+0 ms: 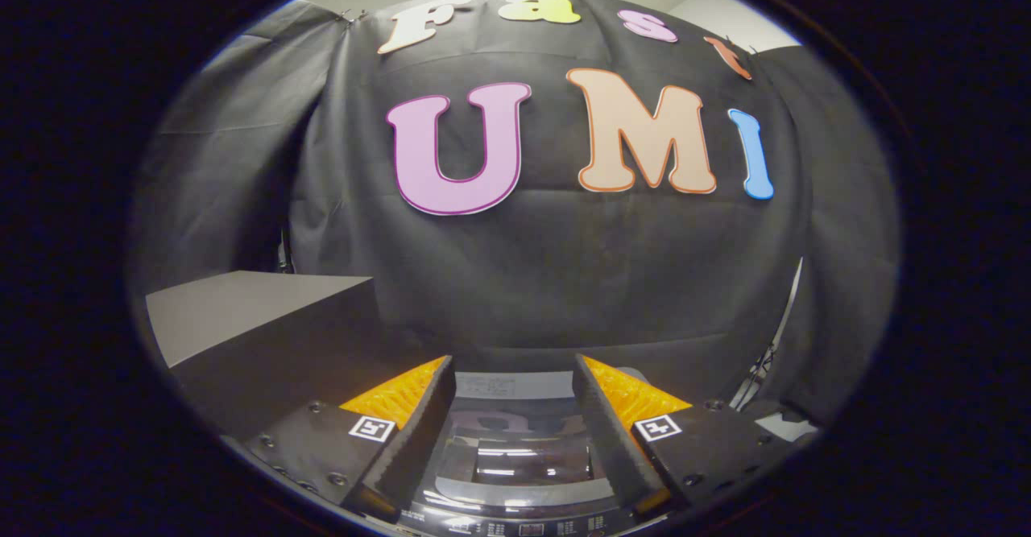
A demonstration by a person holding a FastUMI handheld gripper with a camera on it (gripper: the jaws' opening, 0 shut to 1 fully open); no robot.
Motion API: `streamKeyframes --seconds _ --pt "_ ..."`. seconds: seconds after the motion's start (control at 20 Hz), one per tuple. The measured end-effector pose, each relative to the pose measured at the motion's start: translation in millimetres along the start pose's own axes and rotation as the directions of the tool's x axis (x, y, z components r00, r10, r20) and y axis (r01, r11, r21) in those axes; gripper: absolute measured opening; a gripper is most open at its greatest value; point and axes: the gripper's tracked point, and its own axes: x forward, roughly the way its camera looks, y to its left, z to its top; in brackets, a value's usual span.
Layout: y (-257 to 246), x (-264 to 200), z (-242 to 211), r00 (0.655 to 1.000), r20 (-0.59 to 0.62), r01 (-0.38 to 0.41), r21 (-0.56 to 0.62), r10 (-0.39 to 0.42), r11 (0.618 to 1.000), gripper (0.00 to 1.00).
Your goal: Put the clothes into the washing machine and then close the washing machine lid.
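Washing machine sits low, directly beneath and between the gripper's fingers, seen from above. Its top carries a glossy, see-through lid that appears to lie flat and shut; room reflections run across it. A strip of small buttons and markings runs along the near edge, too small to make out.

Largest item in the scene is the black cloth wall behind the machine, covering most of the background. Next in size is a dark box or cabinet with a pale grey top, standing to the left of the machine and beyond the left finger. To the right, beyond the right finger, some thin cables hang down along the cloth.

Gripper: fingers are spread apart, with nothing held between them. They hover above the machine's top; whether they touch it cannot be told.

Clothes: none are visible, neither in the fingers nor on the surfaces around the machine. What lies inside the drum cannot be made out through the reflections on the lid.

Assessment of progress: with the lid apparently down and no garment in sight, two readings fit. Either the task is finished, clothes inside and lid closed, or it is not yet begun. The evidence does not settle which. If it is the latter, opening the lid, loading and closing all remain.
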Motion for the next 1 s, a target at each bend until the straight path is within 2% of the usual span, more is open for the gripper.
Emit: streamKeyframes --seconds 0.55,1.0 --pt "-55 -99 -32 0.996 0.091 -0.003 0.037 -0.001 0.999 0.92" --pt "-126 -199 -101 0.99 0.11 0.071 0.176 -0.091 0.982 0.91"
